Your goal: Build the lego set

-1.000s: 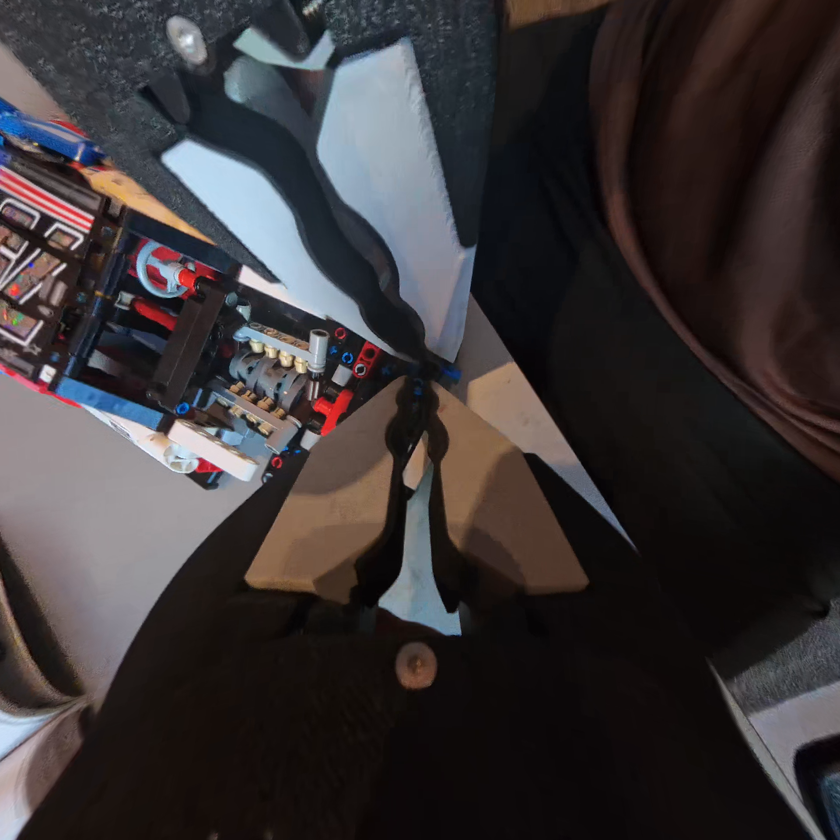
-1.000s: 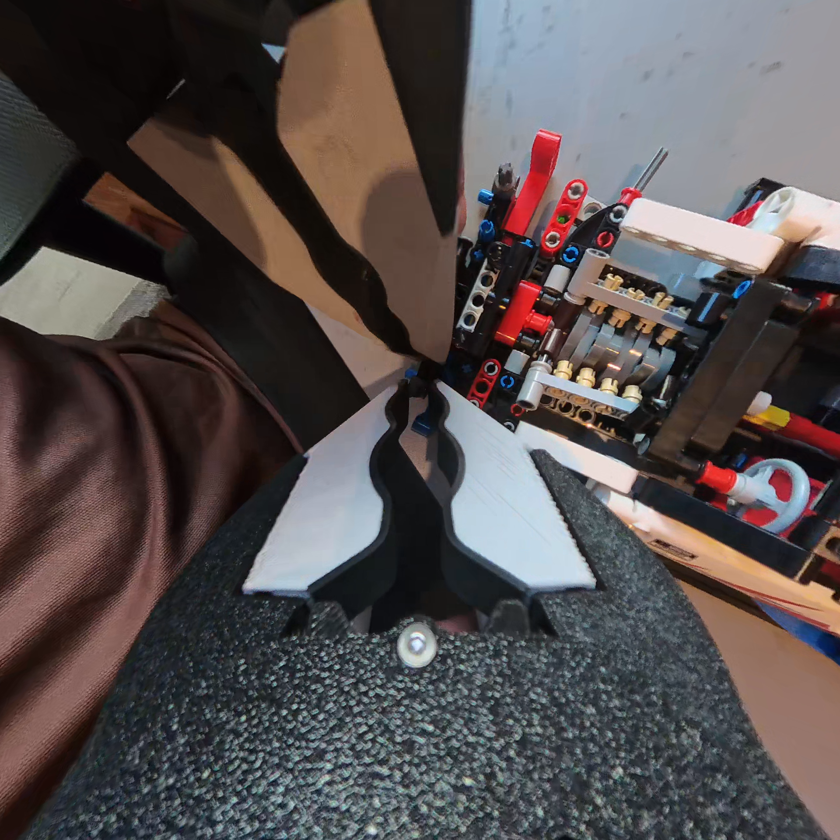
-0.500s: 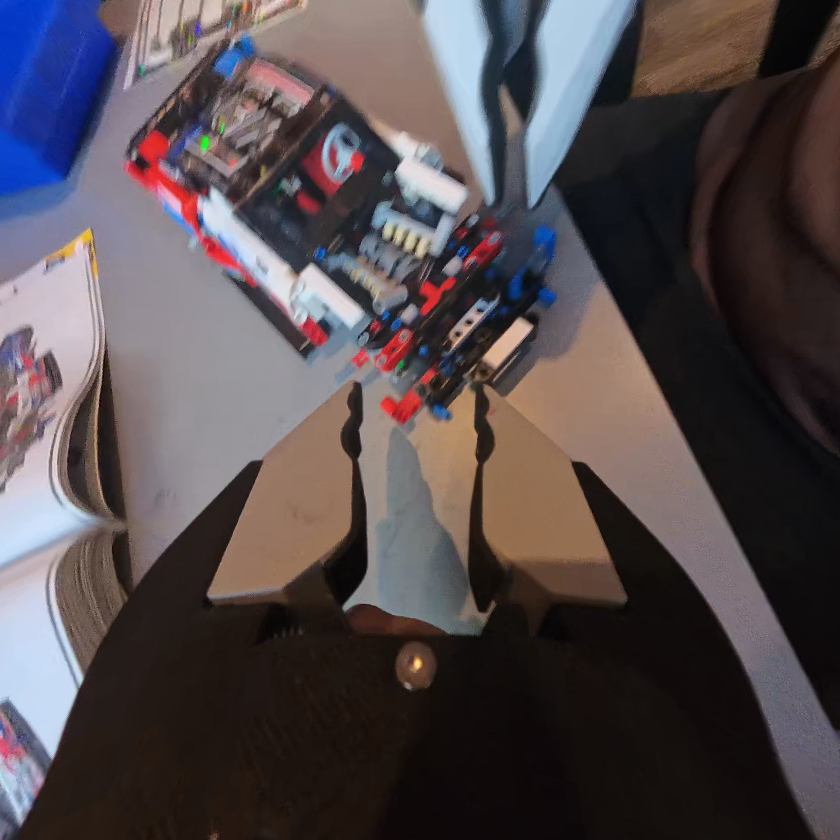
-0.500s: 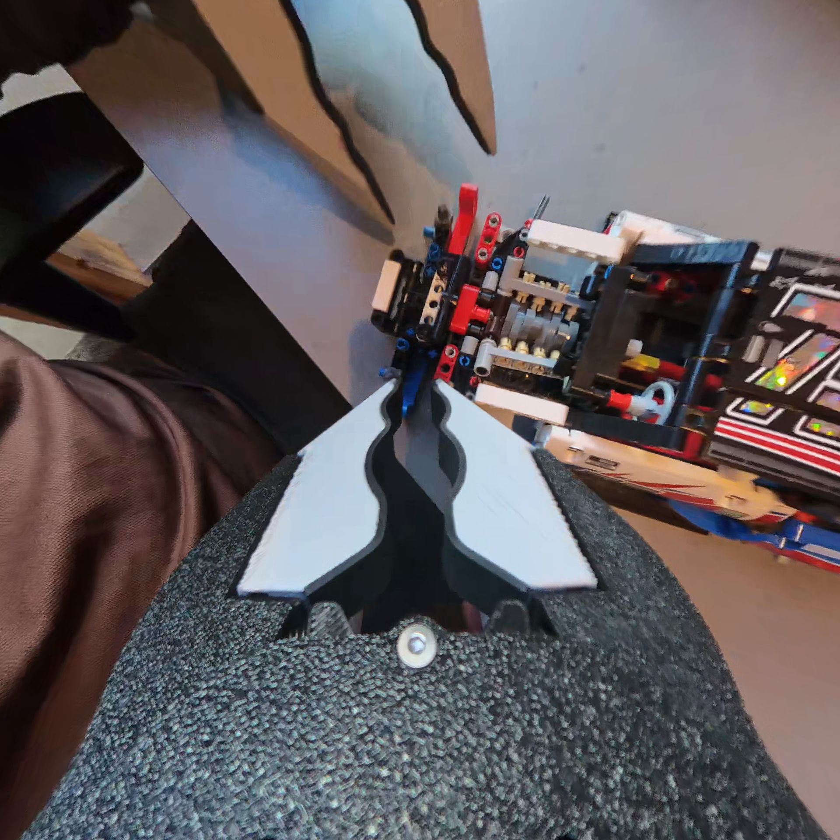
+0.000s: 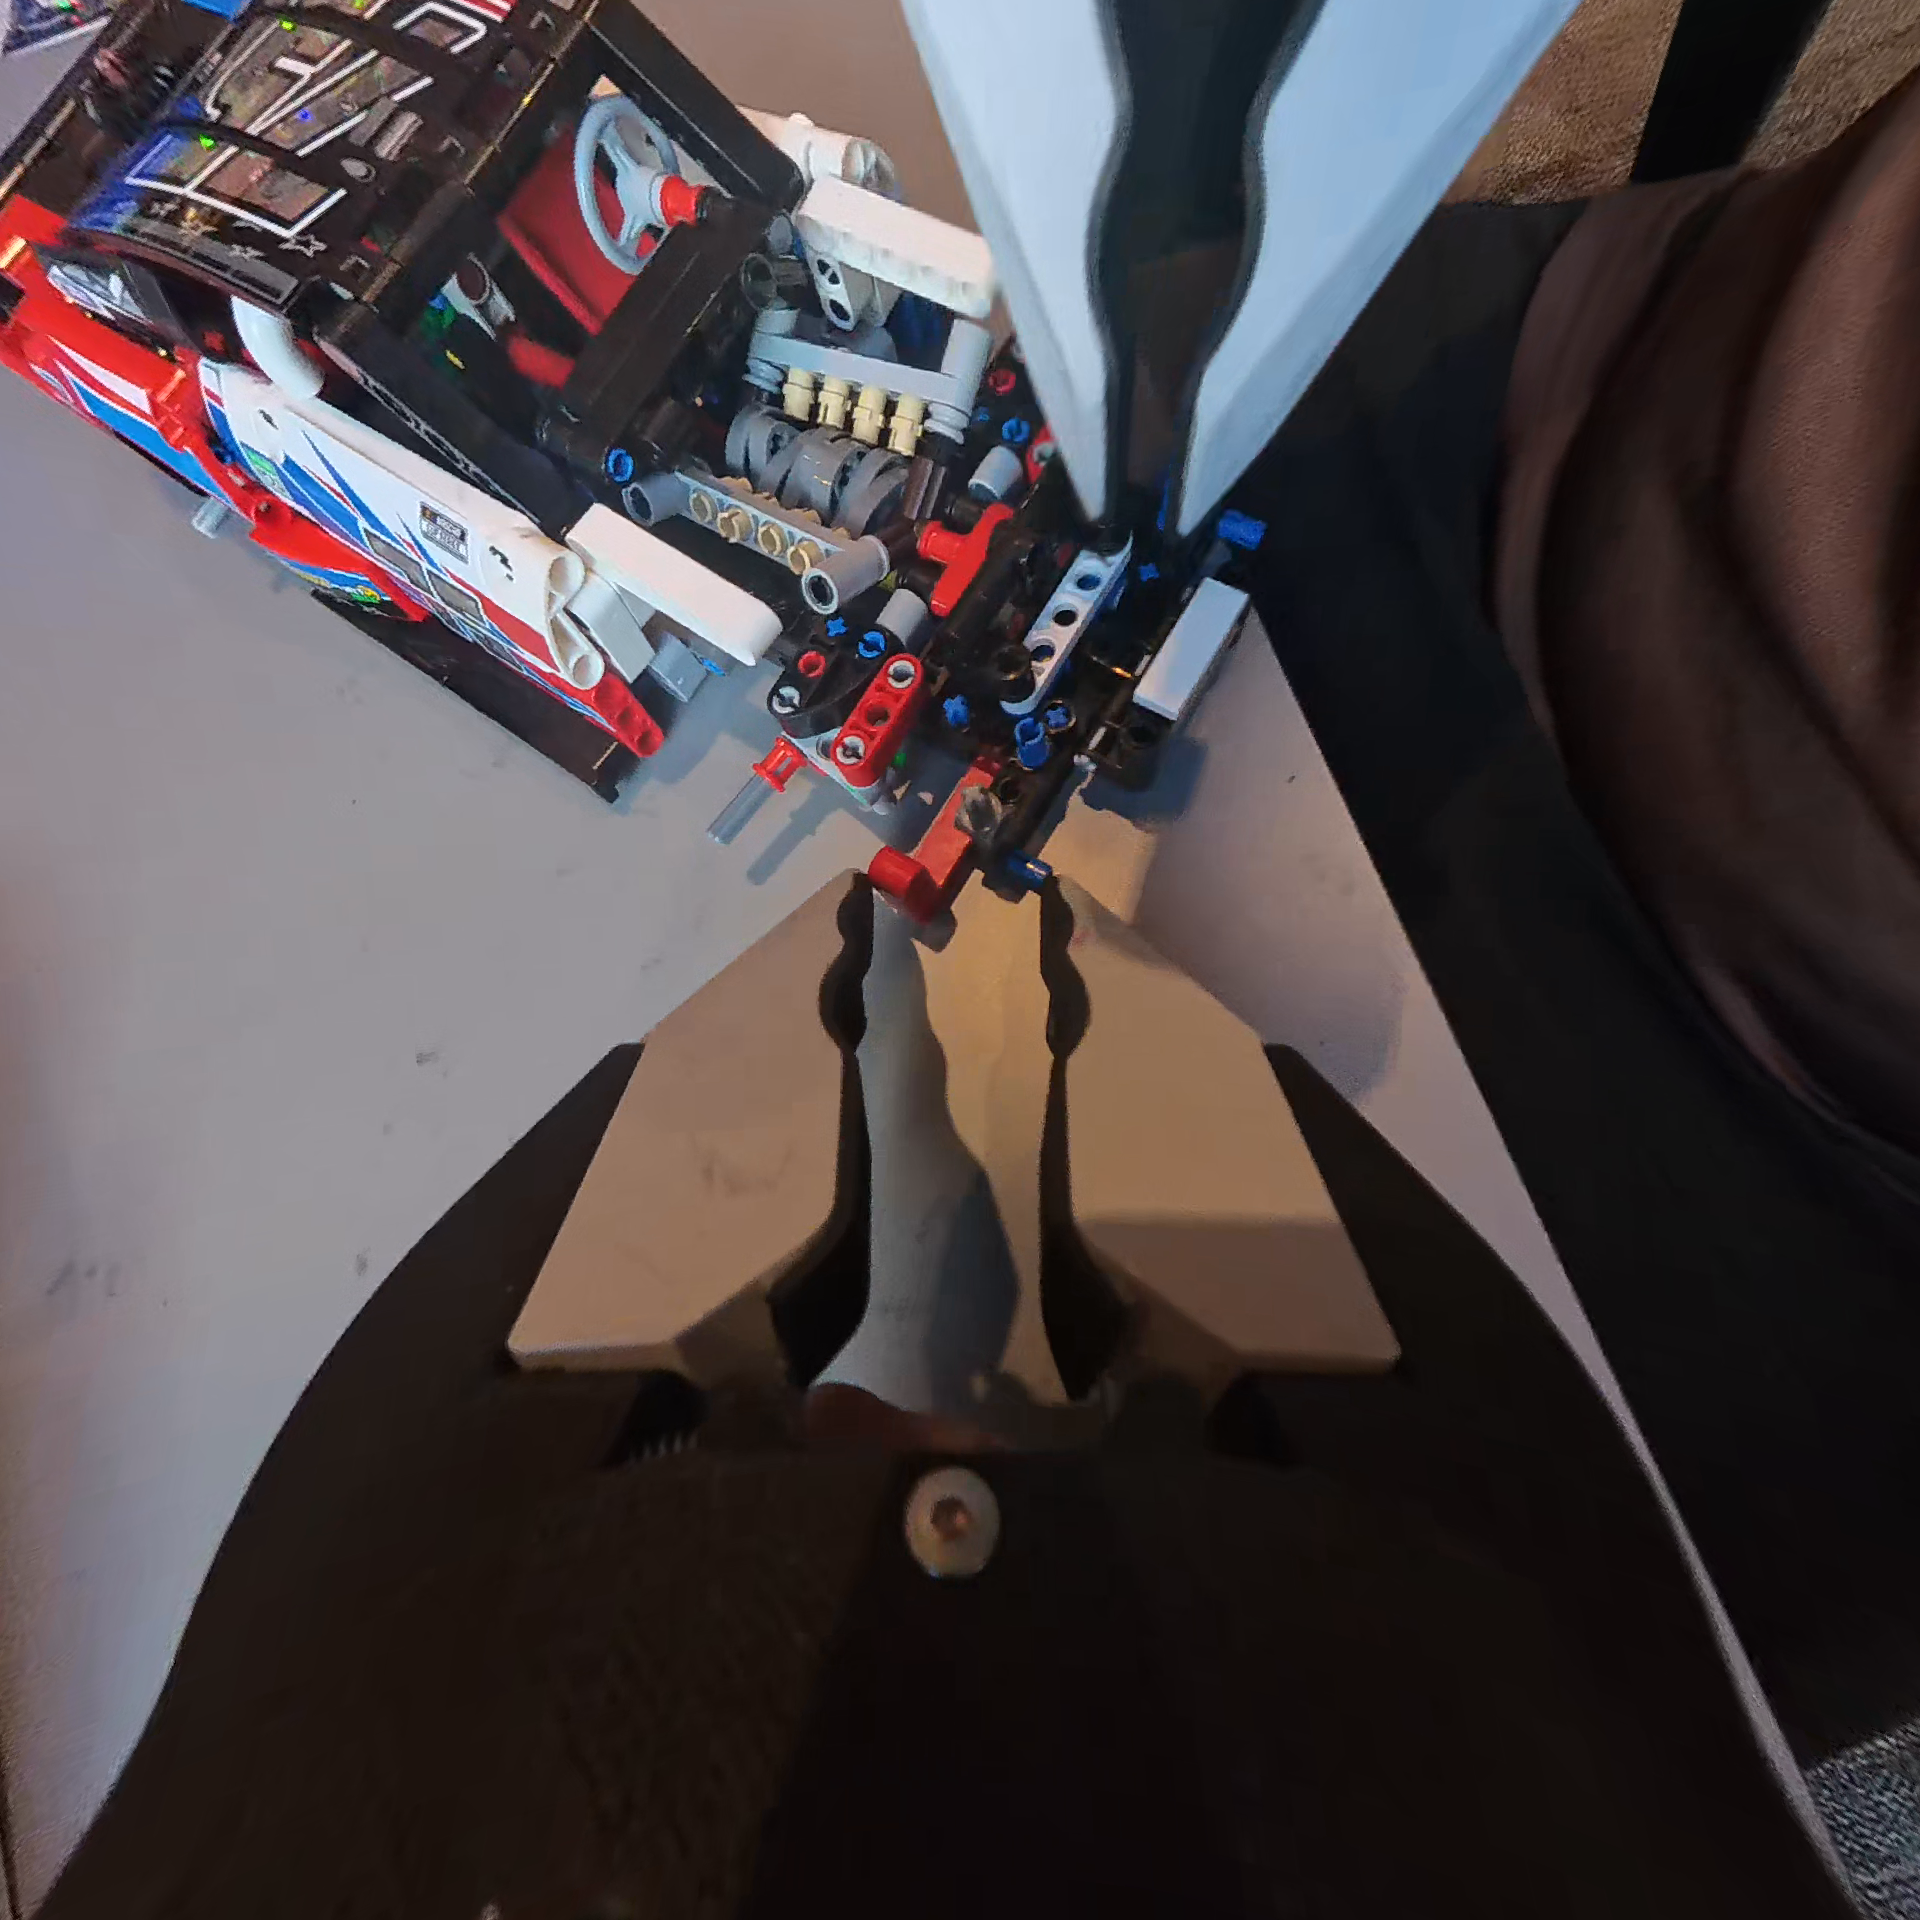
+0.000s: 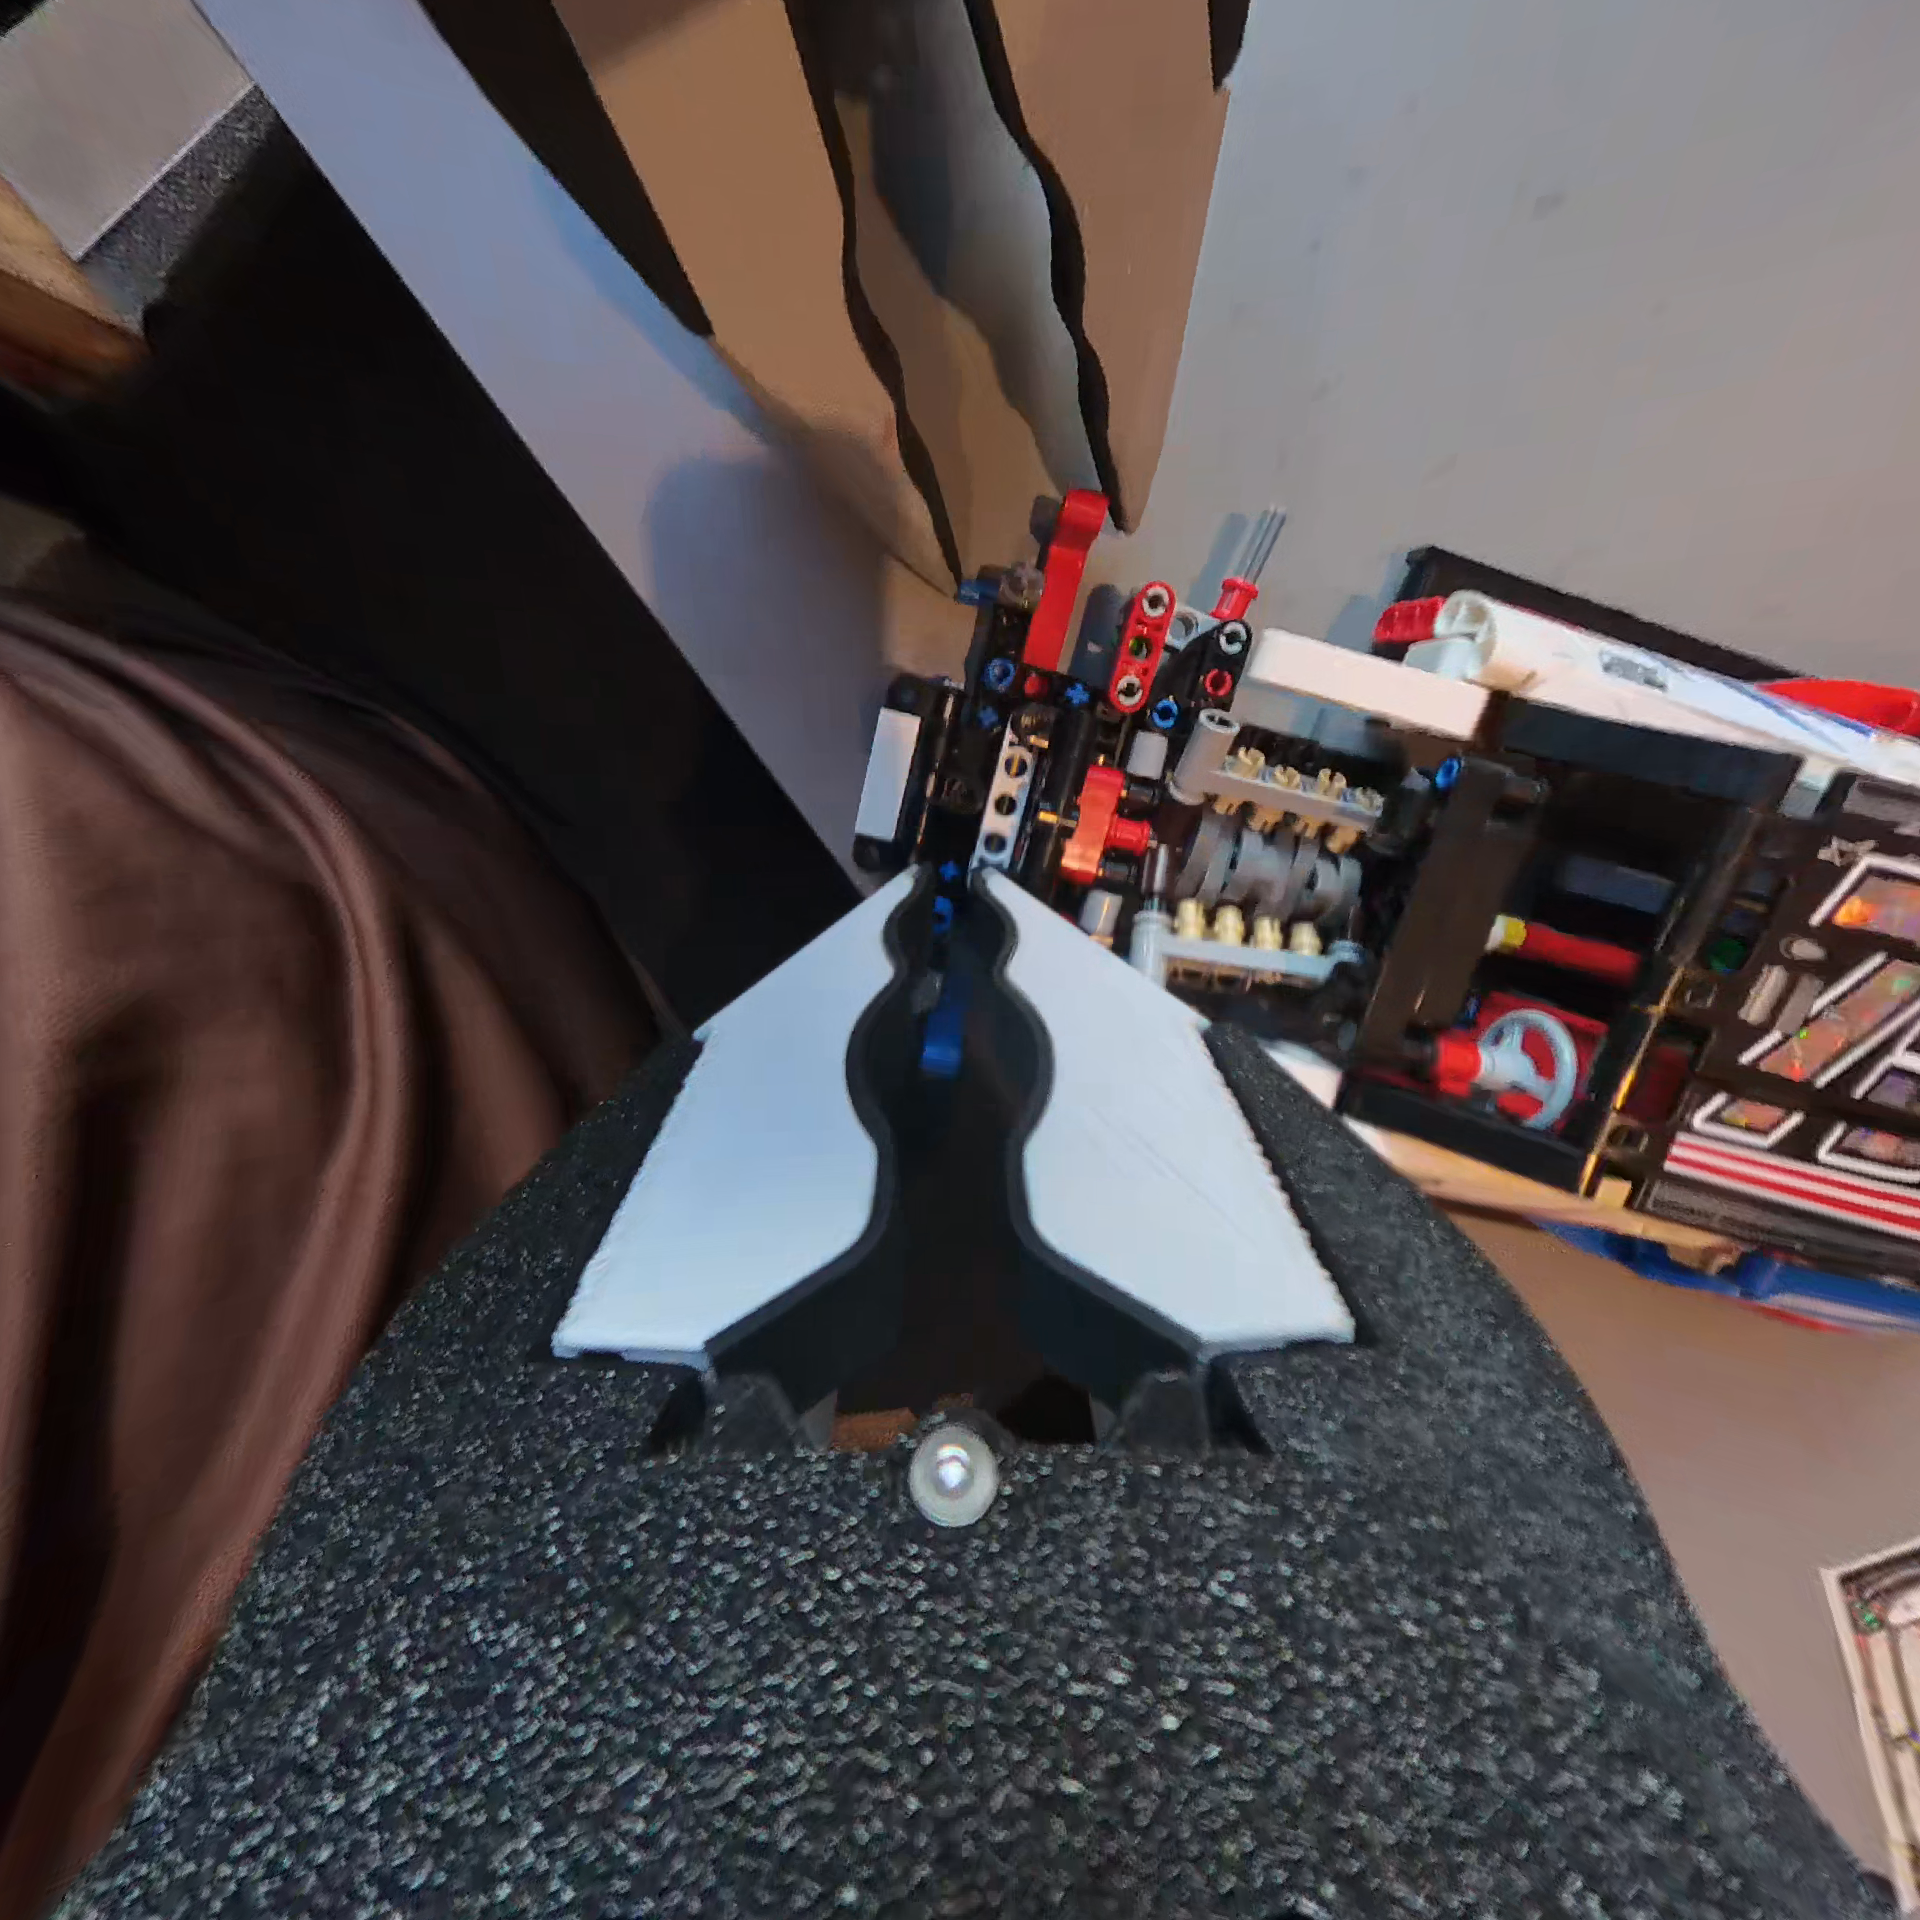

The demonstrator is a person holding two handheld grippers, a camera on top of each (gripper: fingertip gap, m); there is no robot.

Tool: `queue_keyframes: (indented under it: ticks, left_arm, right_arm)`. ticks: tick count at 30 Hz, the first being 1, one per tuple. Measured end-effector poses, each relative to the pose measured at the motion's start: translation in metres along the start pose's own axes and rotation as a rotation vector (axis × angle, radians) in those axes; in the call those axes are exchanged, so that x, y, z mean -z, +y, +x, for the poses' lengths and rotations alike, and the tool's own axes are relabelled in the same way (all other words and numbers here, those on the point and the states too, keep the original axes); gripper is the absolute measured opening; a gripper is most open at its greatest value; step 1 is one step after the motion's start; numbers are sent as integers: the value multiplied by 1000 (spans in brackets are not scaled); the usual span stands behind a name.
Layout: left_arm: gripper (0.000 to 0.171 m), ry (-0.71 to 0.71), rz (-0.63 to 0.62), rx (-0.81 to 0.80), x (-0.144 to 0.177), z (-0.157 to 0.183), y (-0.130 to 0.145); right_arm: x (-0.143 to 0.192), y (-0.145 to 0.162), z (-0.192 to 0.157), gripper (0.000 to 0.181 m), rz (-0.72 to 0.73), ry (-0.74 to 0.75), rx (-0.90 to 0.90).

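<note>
Partly built Lego car (image 5: 436, 447) lying on a grey table (image 5: 260, 1039), nose end toward both claws. Judged stage: well advanced. Printed black roof, red-white-blue side panel, steering wheel (image 5: 634, 192) and engine block (image 5: 821, 457) are all in place; the front frame of black, red and grey beams remains bare, with no bodywork over it, and no wheels are visible.

Left gripper (image 5: 951, 894): released, fingers spread, a red lever beam (image 5: 920, 868) of the frame lying just ahead between the tips.

Right gripper (image 6: 948, 883): nearly clenched on a small blue pin (image 6: 943, 1023) sitting in the slot between its fingers, tips touching the frame's near edge; whether the pin is firmly held cannot be told.

Counts: one car, one steering wheel, two grippers, one blue pin in the slot, one printed sheet (image 6: 1881, 1704) to the right gripper's lower right. A brown-clad person (image 6: 208, 1039) sits behind the table edge.
</note>
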State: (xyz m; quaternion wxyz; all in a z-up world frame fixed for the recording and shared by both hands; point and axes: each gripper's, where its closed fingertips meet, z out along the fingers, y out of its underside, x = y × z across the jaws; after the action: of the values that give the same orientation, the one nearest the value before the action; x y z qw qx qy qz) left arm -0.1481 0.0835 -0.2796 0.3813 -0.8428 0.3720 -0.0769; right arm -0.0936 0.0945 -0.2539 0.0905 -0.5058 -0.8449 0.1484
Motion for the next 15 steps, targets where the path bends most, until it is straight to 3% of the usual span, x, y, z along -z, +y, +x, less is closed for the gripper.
queue_keyframes:
  ticks: [8,15]
  left_arm:
    - [29,10,27,20,0,0,0]
    - [29,18,28,35,0,0,0]
  right_arm:
    - [-4,16,-3,5,-91,14,53]
    - [-5,17,0,4,-194,111,254]
